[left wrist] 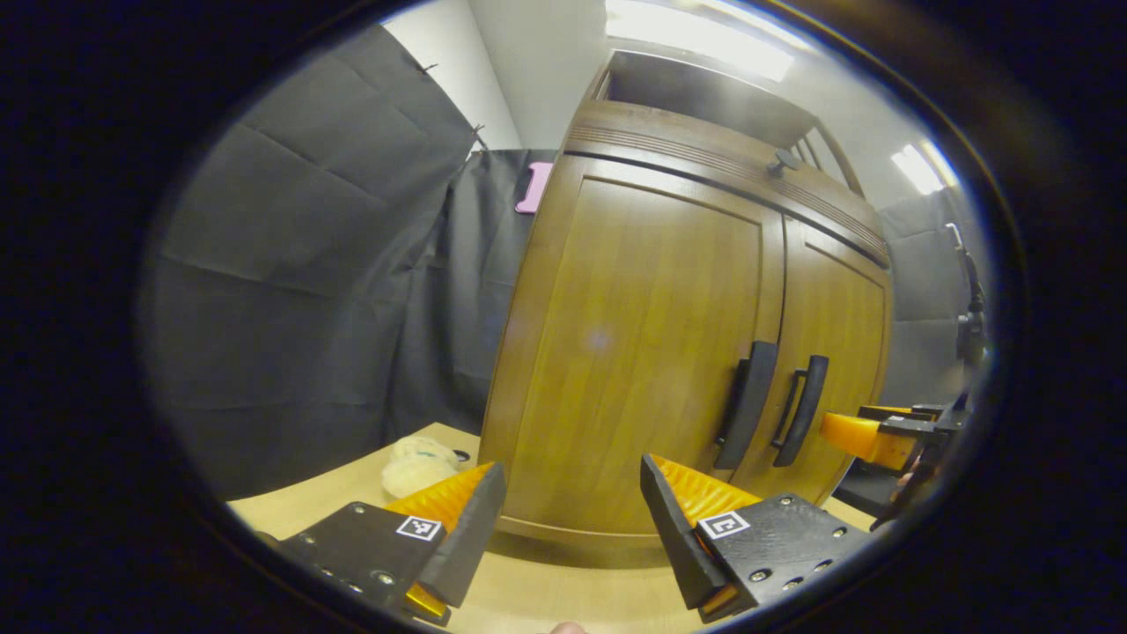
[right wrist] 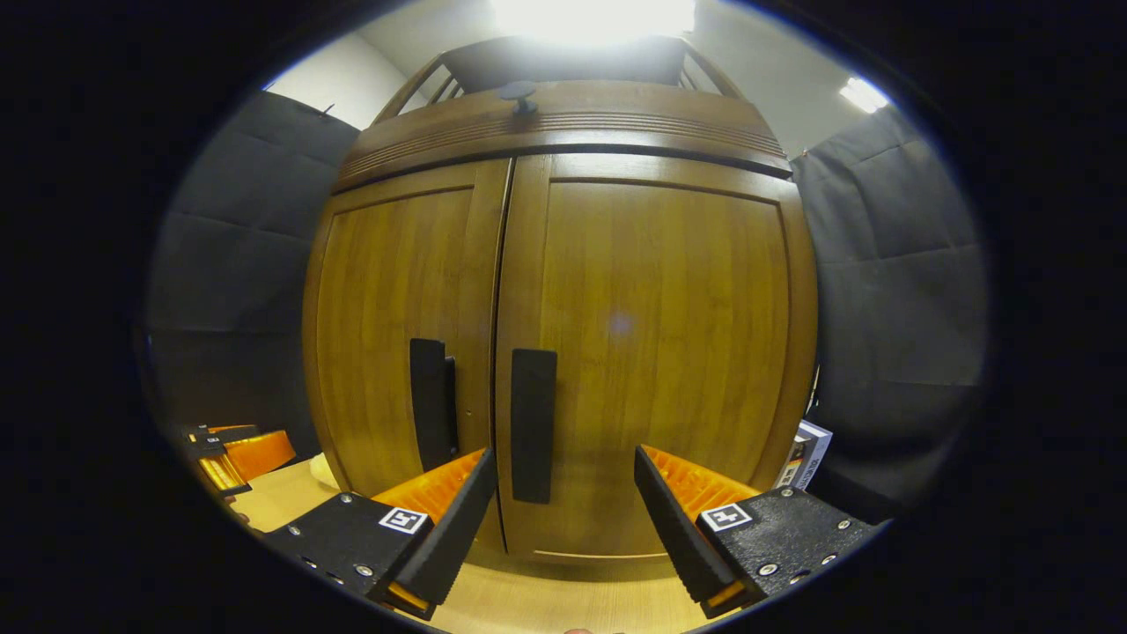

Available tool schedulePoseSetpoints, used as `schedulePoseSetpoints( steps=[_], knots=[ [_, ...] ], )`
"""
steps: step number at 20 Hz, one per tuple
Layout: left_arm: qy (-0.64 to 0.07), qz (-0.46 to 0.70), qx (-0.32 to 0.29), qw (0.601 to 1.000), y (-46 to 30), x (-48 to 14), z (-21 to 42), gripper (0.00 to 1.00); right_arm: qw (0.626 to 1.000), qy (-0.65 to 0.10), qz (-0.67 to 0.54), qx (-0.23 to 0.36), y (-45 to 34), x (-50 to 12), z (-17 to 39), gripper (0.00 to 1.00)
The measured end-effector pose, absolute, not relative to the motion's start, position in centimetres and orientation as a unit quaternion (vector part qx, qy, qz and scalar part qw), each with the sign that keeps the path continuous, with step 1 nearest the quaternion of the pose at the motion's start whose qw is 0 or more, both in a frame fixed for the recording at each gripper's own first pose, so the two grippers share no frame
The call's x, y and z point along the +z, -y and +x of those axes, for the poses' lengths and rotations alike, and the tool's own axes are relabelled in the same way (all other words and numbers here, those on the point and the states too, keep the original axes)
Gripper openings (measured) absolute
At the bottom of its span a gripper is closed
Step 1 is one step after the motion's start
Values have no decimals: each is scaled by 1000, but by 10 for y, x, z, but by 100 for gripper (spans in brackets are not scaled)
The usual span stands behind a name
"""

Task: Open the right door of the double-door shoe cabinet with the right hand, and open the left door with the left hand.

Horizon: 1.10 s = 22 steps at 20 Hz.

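Shoe cabinet (right wrist: 563,352): both doors closed, rigid wood. Right gripper (right wrist: 563,493) released, straddling right handle (right wrist: 534,423). Left gripper (left wrist: 572,506) released, left handle (left wrist: 747,403) ahead-right.

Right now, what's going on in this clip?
A person holds a gripper in each hand in front of a wooden shoe cabinet on a table. Both doors are shut. The right gripper is open and lined up with the right door's handle, not yet touching it. The left gripper is open, facing the left door, short of its handle. Nothing is gripped.
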<state>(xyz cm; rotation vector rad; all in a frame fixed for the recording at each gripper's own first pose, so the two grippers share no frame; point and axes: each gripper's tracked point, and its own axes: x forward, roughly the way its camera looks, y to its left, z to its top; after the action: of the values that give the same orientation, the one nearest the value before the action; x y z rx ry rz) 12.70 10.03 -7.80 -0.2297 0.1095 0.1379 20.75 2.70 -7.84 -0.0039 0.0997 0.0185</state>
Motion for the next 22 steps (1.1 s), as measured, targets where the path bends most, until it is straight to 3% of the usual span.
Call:
schedulePoseSetpoints(
  steps=[2, 4, 5, 7, 8, 13, 16, 21, 22],
  knots=[
    [-54, -105, 64, 991, -97, -68, 132, 95, 999, -48, -7, 3, -29, -76, 218, 96],
    [-54, -86, 62, 993, -92, -55, 133, 95, 999, -47, -5, -3, -31, -74, 228, 96],
    [-57, -77, 64, 993, -89, -51, 133, 84, 999, -51, 0, -4, -32, -77, 233, 96],
    [-54, -72, 61, 994, -89, -47, 133, 95, 998, -61, 6, -1, -35, -81, 241, 96],
    [-52, -74, 56, 994, -89, -46, 133, 89, 998, -63, 6, -3, -36, -81, 244, 96],
    [-50, -64, 58, 995, -91, -46, 137, 89, 998, -61, 5, -6, -38, -82, 251, 95],
    [-52, -69, 61, 994, -93, -46, 138, 89, 998, -68, 9, 6, -48, -83, 260, 83],
    [-52, -67, 70, 994, -94, -40, 135, 89, 997, -76, 7, -5, -45, -89, 266, 37],
    [-51, -65, 71, 994, -94, -38, 135, 89, 997, -75, 13, 1, -45, -89, 264, 35]
  ],
)
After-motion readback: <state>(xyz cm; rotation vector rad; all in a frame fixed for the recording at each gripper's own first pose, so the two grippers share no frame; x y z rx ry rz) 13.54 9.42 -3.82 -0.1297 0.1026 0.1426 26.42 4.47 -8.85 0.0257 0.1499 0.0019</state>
